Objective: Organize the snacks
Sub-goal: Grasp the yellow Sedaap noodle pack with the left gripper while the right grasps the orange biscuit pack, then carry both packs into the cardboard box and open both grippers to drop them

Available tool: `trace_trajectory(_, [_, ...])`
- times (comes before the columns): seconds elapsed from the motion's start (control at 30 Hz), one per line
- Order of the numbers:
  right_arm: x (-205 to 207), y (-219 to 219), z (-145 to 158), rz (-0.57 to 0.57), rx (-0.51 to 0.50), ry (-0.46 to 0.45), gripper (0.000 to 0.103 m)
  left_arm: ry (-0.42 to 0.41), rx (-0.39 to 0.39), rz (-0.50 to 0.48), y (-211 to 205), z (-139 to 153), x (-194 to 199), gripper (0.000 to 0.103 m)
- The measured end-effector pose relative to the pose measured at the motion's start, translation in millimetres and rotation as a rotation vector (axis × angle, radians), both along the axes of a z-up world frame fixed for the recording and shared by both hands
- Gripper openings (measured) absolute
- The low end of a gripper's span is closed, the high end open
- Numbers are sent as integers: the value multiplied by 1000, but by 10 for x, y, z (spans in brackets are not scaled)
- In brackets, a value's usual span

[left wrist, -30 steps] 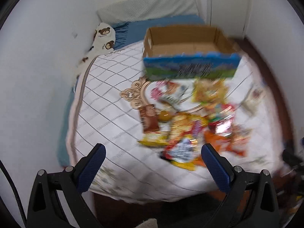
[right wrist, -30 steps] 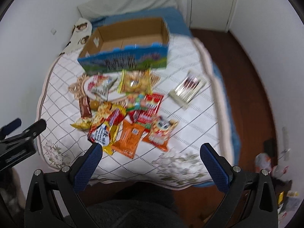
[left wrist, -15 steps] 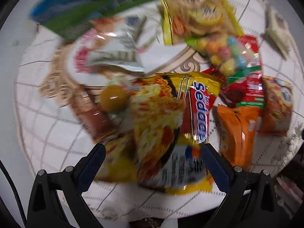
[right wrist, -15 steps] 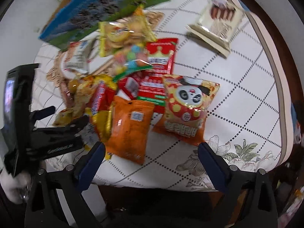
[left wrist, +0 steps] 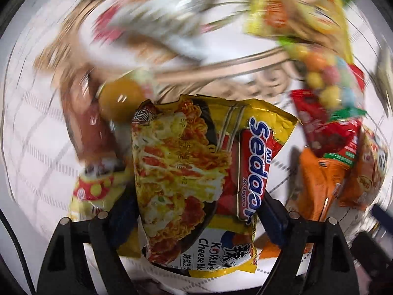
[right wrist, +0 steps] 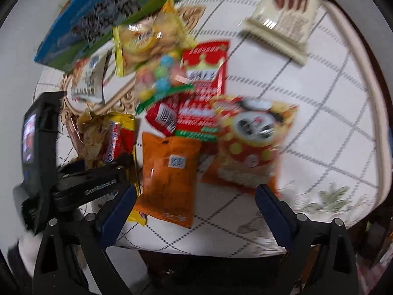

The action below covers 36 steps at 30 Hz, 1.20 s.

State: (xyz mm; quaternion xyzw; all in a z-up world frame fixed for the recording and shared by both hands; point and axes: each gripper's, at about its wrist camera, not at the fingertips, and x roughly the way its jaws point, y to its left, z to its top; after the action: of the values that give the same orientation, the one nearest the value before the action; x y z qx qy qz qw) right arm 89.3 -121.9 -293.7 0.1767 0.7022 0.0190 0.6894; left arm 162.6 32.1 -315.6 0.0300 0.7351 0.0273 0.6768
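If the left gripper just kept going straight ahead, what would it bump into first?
Most likely the yellow Sedaap noodle packet, which already lies between the open fingers of the left gripper. Whether the fingers touch it yet is unclear from the blur.

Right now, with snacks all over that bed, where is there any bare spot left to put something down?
In the right wrist view, bare quilt lies right of the panda snack bag, below the cream wafer pack. A smaller strip sits in front of the orange packet. The middle is crowded: noodle packet, candy bag and red packets overlap.
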Motion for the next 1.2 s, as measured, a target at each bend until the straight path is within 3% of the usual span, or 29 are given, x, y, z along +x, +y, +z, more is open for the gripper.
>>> trace_trajectory(0.17, [141,189,-351,-8,34,39,90,1,-30,174,307,-22,-107,86])
trace_trajectory(0.3, [197,362,-564,29,-10,58,84,14,-72,163,397,-142,-58,88])
trace_trajectory(0.33, [202,401,-571,55,-36,57,76,17,-79,147,428,-219,-45,88])
trace_trajectory(0.4, [237,523,-561,132,-85,55,60,33,-89,103,382,-435,7,88])
trace_trajectory(0.43, [251,595,-550,191,-113,57,57,38,-93,88,376,-466,19,88])
trace_trajectory(0.57, [217,968,-531,499,-262,67,57,39,-110,55,411,-688,62,88])
trace_trajectory(0.6, [212,1021,-519,527,-287,64,57,39,-109,49,417,-673,87,88])
trace_trajectory(0.8, [237,857,-552,327,-207,68,59,-12,-90,52,410,-578,-86,85])
trace_trajectory(0.97, [201,853,-495,246,-219,13,55,-53,-74,46,546,-412,-245,85])
trace_trajectory(1.07, [181,815,-359,220,-217,-25,54,-75,-95,44,561,-331,-276,84])
trace_trajectory(1.2, [184,823,-69,151,-181,-94,53,-126,-124,20,514,45,-440,84])
